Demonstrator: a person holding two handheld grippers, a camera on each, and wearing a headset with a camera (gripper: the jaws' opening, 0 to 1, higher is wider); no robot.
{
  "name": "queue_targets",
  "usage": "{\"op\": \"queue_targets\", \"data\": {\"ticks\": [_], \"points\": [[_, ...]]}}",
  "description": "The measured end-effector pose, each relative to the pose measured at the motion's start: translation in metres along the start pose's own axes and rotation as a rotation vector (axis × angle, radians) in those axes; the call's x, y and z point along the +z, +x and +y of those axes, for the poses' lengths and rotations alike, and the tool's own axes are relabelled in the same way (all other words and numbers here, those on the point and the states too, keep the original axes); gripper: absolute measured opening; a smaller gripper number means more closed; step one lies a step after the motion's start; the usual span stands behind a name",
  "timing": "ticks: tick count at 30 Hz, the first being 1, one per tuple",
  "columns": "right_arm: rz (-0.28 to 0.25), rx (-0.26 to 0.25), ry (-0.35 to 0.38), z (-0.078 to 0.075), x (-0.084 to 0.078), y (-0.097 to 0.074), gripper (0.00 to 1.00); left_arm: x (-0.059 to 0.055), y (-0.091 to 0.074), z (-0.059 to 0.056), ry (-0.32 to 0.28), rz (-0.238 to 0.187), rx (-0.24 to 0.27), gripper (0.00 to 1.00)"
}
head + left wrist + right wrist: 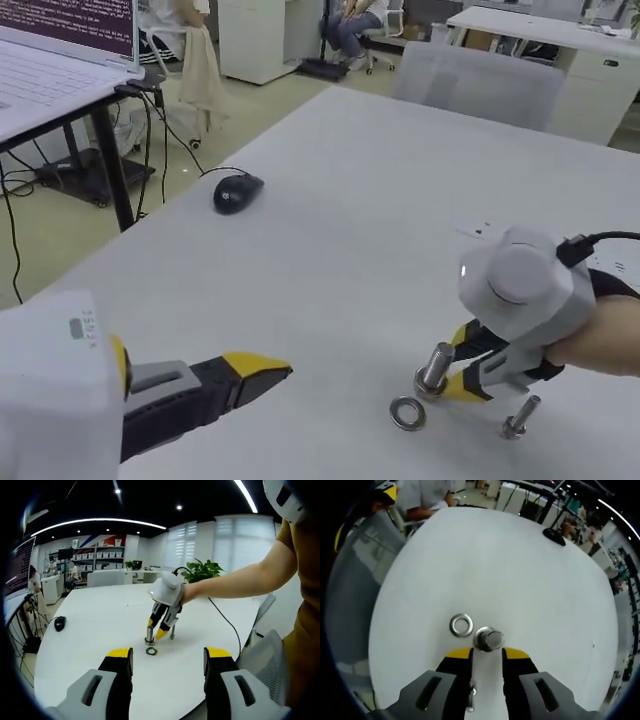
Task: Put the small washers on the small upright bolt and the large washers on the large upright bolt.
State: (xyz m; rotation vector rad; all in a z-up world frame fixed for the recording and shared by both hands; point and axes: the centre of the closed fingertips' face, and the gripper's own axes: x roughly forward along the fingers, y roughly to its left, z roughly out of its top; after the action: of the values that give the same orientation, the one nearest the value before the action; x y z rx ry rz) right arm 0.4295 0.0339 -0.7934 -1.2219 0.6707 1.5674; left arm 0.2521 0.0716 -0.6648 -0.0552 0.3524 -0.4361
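Observation:
The large bolt [435,366] stands upright on the white table [330,240], and a loose washer [407,412] lies flat just in front of it. The small bolt [520,417] stands slightly tilted to its right. My right gripper [462,362] hovers right behind the large bolt, jaws a little open with nothing between them. In the right gripper view the bolt head [489,639] sits just past the right gripper [488,654] tips, with the washer [461,625] to its left. My left gripper [168,666] is open and empty, well short of the washer [151,651] and large bolt [149,639].
A black mouse [237,192] lies at the table's left side. A laptop [50,60] sits on a side desk at far left, and a grey chair [480,85] stands at the far edge. A person's arm [235,577] reaches in behind the right gripper.

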Motion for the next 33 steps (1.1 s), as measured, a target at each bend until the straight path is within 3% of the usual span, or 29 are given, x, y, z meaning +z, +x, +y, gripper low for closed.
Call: {"op": "queue_targets", "data": {"ticks": [10,16,33], "points": [[-0.004,-0.023,0.015,0.01,-0.005,-0.013,0.24,0.007,-0.004,-0.009,0.029,-0.01,-0.008,0.56],[-0.025,-0.028,0.022,0.022,0.002,-0.016,0.24,0.008,-0.008,-0.014,0.038,-0.015,-0.009,0.56],[-0.051,0.009,0.06,0.051,0.01,0.003,0.24,0.008,-0.016,-0.018,0.04,-0.023,0.007,0.56]]}}
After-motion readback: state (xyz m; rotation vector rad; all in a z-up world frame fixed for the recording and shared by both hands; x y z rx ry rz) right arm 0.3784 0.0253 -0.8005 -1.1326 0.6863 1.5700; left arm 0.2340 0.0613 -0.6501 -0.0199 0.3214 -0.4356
